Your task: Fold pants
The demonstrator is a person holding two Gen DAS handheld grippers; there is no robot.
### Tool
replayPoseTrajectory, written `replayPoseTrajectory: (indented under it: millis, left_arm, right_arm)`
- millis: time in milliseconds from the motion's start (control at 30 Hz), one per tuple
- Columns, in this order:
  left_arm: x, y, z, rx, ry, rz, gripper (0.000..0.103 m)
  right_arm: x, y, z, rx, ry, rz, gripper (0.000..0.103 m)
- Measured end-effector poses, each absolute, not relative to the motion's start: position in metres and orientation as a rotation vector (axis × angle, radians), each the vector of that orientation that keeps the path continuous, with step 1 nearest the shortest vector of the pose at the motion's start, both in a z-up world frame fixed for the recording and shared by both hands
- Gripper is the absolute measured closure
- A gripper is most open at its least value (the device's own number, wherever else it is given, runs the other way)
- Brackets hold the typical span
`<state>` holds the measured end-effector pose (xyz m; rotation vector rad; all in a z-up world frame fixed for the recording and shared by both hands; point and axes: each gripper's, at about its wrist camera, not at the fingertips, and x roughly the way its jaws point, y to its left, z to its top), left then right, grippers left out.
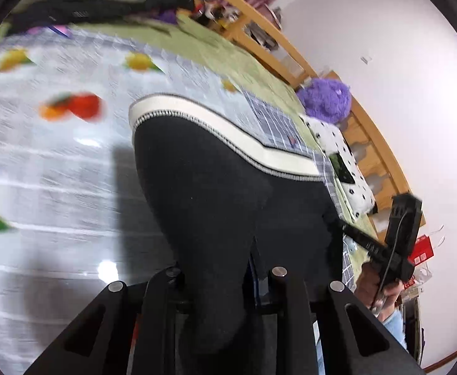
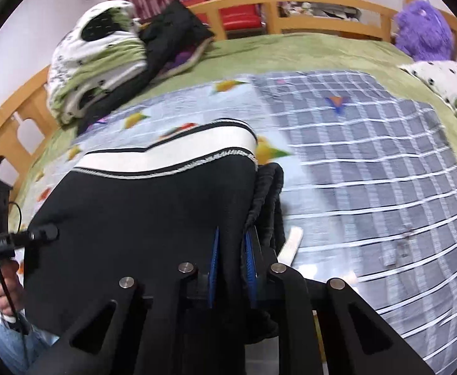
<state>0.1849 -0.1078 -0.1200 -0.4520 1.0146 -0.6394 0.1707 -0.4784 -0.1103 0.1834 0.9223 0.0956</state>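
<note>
Black pants (image 1: pixel 212 172) with a white waistband (image 1: pixel 228 128) are held up over a bed, the waistband at the far end. My left gripper (image 1: pixel 222 281) is shut on the near black cloth, which bunches between its fingers. In the right wrist view the pants (image 2: pixel 140 218) spread to the left, and my right gripper (image 2: pixel 231 250) pinches a fold between its blue pads (image 2: pixel 249 259). The left gripper (image 2: pixel 45 233) bites the left edge of the pants there, held by a hand. The right gripper (image 1: pixel 348 229) shows at the right edge of the pants in the left wrist view.
A checked sheet with fruit prints (image 2: pixel 369 162) covers a green blanket (image 2: pixel 306 53). A wooden bed rail (image 2: pixel 316 6) runs round the bed. A pile of bedding and dark clothes (image 2: pixel 103 62) lies far left, a purple plush toy (image 2: pixel 422 31) and a spotted pillow (image 2: pixel 441 78) far right.
</note>
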Motion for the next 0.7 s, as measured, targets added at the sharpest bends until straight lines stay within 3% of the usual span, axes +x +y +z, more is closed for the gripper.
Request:
replayPoseTrajectory:
  millis: [167,267,433,533,700]
  left_arm:
    - [0.181,-0.018,-0.097,-0.345,1.001,-0.505,0.082]
    - [0.187,0.007,-0.109,-0.301,1.022,-0.441,0.077]
    - [0.194,0.018,-0.154,-0.321,1.135,-0.369,0.056]
    - [0.18,0.015,-0.154,-0.241,1.116,-0.334,0.045]
    - [0.16,0.035,-0.146,-0.224,1.055,-0.285,0.041]
  right_arm:
    - [0.175,-0.39,-0.121,0.302,0.915,0.205,0.088]
    - [0.184,-0.346,-0.131,0.328,0.894,0.268,0.088]
    - [0.201,-0.329,-0.15,0.203,0.885,0.214,0.081]
    - [0.199,-0.336,-0.15,0.21,0.916,0.204,0.069]
    - [0.187,-0.341,-0.123,0.213,0.817,0.166,0.067]
